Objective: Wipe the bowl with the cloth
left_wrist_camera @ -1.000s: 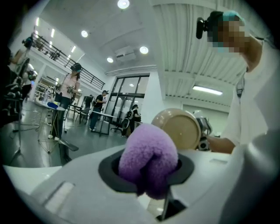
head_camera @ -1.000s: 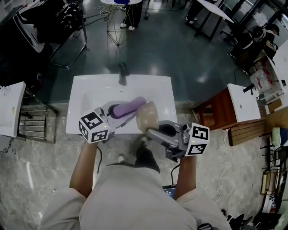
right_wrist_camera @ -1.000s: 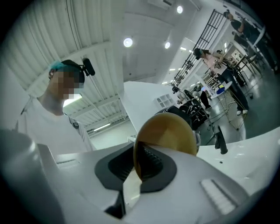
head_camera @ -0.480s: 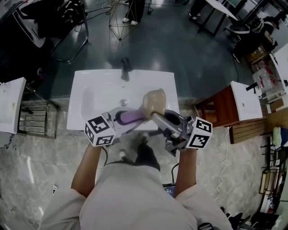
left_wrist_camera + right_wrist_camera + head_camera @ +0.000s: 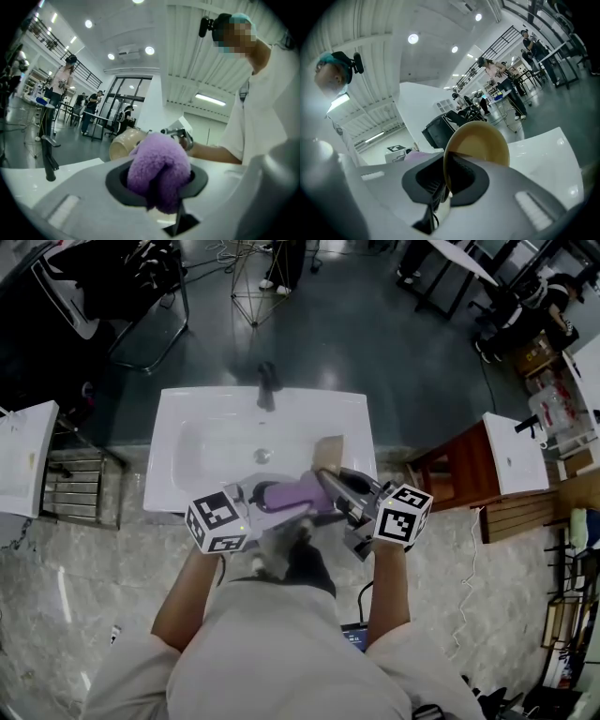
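My right gripper [image 5: 330, 476] is shut on the rim of a beige bowl [image 5: 328, 450], which hangs on its side above the right part of the white sink [image 5: 206, 413]. In the right gripper view the bowl [image 5: 480, 140] rises from between the jaws with its hollow facing the camera. A fluffy purple cloth [image 5: 296, 493] is bunched between the jaws of my left gripper [image 5: 281, 495], which is shut on it. The cloth sits just nearer than the bowl, close to the right gripper's fingers. In the left gripper view the cloth [image 5: 159, 173] fills the jaws and the bowl [image 5: 125, 143] lies beyond it.
A dark faucet [image 5: 267, 382] stands at the sink's far edge and a drain [image 5: 262, 456] is in the basin. A white-topped wooden stand [image 5: 511, 456] is to the right and a metal rack [image 5: 80, 488] to the left. People stand far off.
The bowl has swung from facing up to nearly edge-on over the sink's right side. The left gripper carried the cloth right and nearer, from beside the bowl to just below it.
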